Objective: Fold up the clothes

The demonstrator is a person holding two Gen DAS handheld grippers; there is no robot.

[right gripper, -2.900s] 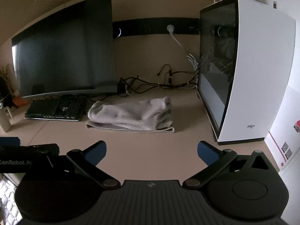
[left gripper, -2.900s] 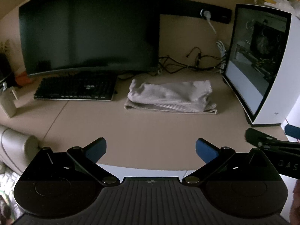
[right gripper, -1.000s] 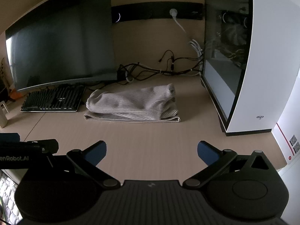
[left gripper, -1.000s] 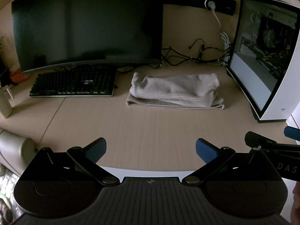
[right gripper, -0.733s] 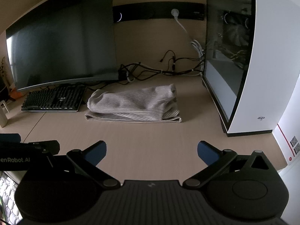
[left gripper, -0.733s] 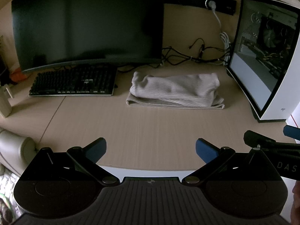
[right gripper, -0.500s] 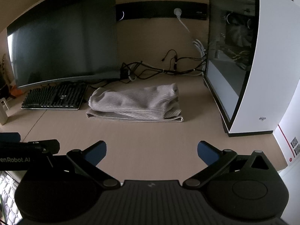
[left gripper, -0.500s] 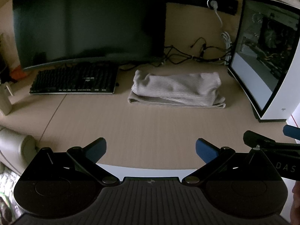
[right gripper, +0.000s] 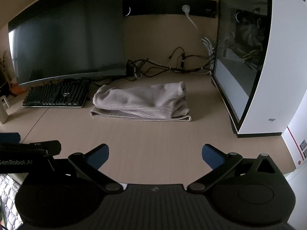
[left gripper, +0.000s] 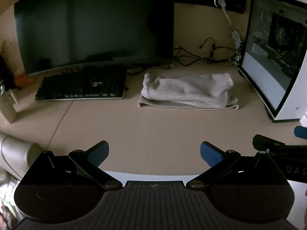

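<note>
A grey-and-white striped garment (left gripper: pixel 189 92) (right gripper: pixel 142 101) lies bunched and roughly folded on the beige desk (left gripper: pixel 153 128), between the keyboard and the PC case. My left gripper (left gripper: pixel 154 152) hangs open over the desk's front edge, well short of the cloth, with nothing between its blue pads. My right gripper (right gripper: pixel 155 153) is open too, also near the front edge and apart from the garment. Each gripper shows at the side of the other's view.
A large dark monitor (left gripper: pixel 92 26) and a black keyboard (left gripper: pixel 82 86) stand at the back left. A white glass-sided PC case (right gripper: pixel 255 61) fills the right. Tangled cables (right gripper: pixel 163 67) run behind the garment. A grey padded chair arm (left gripper: pixel 15 153) sits at the lower left.
Both grippers have drifted slightly forward and higher over the desk, so the garment sits a bit lower in each view. Both stay open and empty; the garment has not moved.
</note>
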